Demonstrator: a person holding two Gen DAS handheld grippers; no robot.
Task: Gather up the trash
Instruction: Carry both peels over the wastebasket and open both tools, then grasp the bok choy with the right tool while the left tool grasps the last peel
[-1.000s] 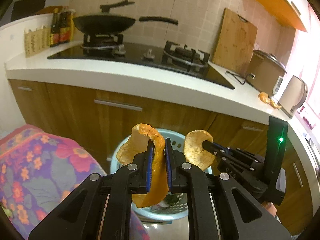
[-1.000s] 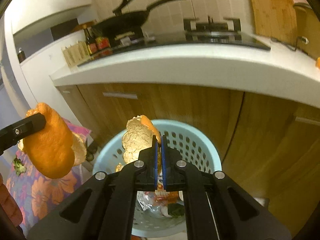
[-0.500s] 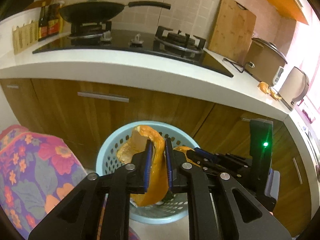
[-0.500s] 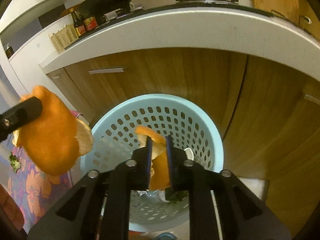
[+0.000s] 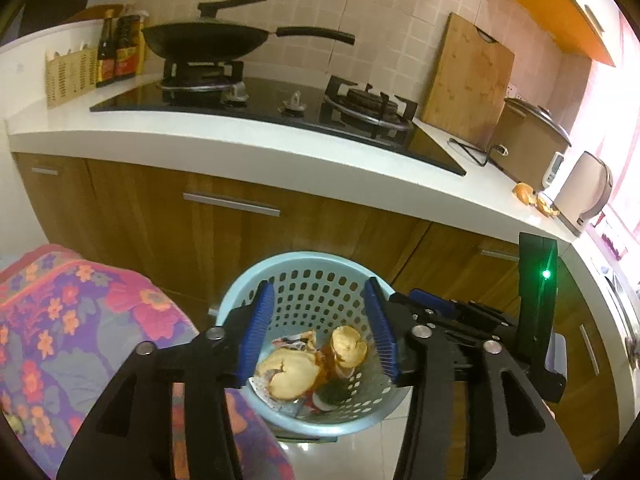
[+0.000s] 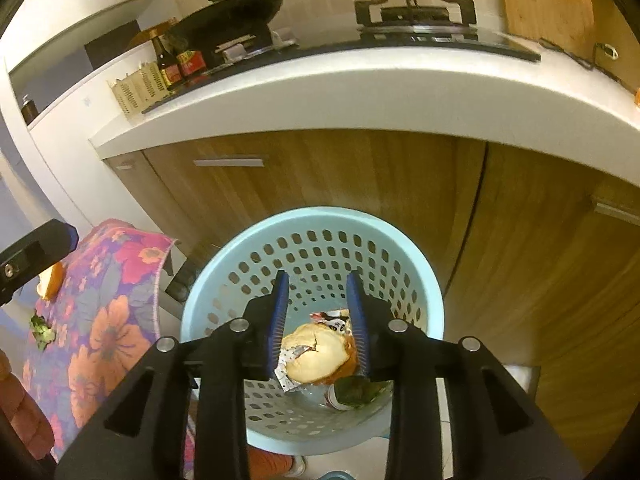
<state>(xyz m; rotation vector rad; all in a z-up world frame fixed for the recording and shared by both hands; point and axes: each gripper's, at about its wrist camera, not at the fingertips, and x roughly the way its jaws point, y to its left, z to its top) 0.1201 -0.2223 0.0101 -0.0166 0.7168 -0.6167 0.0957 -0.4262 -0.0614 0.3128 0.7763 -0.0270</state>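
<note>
left gripper [image 5: 320,332]: tilted down over the blue basket [image 5: 304,264], jaws opening, nothing between
right gripper [image 6: 320,320]: same tilt, jaws opening, empty
peels [image 5: 290,372]: lying in the basket

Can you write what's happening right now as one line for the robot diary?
step: drop peels | left gripper: opening, nothing between fingers | right gripper: opening, nothing between fingers | orange peels: in blue basket | more peel: on counter

One light-blue basket [image 5: 320,272] stands on the floor, holding two orange peels [image 5: 290,372] [image 5: 350,346]. On the worktop [image 5: 240,148] sit one wok [image 5: 208,42], two sauce bottles [image 5: 106,58] [image 5: 128,50], one cutting board [image 5: 468,80] and two more peel scraps [image 5: 524,192] [image 5: 546,206] far right.
</note>
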